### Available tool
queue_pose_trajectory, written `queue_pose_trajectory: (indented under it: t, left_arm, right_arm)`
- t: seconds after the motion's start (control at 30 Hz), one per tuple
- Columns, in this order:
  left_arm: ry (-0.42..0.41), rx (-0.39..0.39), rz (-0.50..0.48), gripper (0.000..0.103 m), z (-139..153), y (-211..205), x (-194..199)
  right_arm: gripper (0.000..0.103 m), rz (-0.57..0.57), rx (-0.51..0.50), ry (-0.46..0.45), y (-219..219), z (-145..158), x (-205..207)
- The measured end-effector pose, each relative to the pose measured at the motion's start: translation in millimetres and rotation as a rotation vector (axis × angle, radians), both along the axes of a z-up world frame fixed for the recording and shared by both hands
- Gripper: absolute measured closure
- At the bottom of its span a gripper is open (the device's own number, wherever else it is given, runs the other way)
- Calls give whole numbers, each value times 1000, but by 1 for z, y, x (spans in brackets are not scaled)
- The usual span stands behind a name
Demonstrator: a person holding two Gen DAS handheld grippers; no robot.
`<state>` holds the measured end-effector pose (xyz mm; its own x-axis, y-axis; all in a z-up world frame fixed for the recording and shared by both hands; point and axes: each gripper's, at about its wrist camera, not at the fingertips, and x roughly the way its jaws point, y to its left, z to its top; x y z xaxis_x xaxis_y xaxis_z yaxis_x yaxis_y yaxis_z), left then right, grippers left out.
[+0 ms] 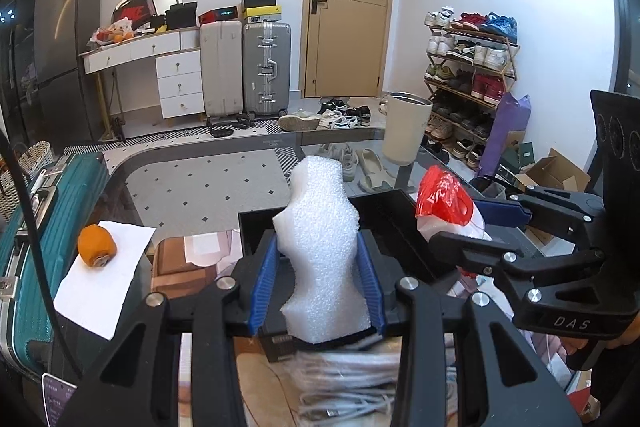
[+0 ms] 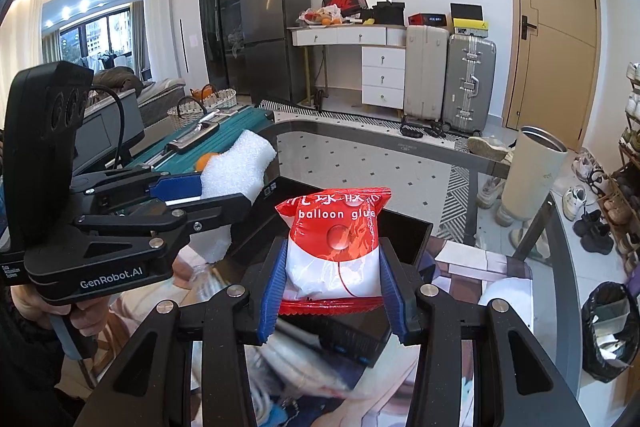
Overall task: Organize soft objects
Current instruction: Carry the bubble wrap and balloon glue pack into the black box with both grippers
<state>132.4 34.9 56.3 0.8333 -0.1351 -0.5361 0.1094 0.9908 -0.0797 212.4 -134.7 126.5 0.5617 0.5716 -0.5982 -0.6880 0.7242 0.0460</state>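
Observation:
My left gripper point(image 1: 320, 263) is shut on a white foam piece point(image 1: 320, 227), which stands upright between the blue pads point(image 1: 262, 287). It hangs above an open black box point(image 1: 384, 203) on the glass table. Beside it on the right, my right gripper point(image 1: 472, 223) is shut on a red and white packet point(image 1: 444, 199). In the right wrist view the right gripper point(image 2: 334, 267) pinches this balloon glue packet point(image 2: 336, 239) over the black box point(image 2: 408, 231). At the left of that view is the left gripper point(image 2: 216, 195) with the foam piece point(image 2: 236, 167).
An orange point(image 1: 96, 246) lies on white paper point(image 1: 100, 291) at the table's left, next to a teal suitcase point(image 1: 60, 227). A cream tumbler point(image 2: 532, 175) stands at the far right of the table. White cables point(image 1: 348, 379) lie under the left gripper. A black-lined bin point(image 2: 608, 331) stands on the floor.

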Motion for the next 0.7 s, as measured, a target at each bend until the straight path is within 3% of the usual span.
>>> queue_pose_trajectory:
  t: [0.37, 0.7]
  left_arm:
    - [48, -8, -10, 65, -14, 2, 32]
    - [53, 31, -18, 63, -23, -5, 39]
  right_arm:
    - [59, 8, -42, 25, 14, -21, 30]
    - [57, 12, -71, 42, 18, -30, 39]
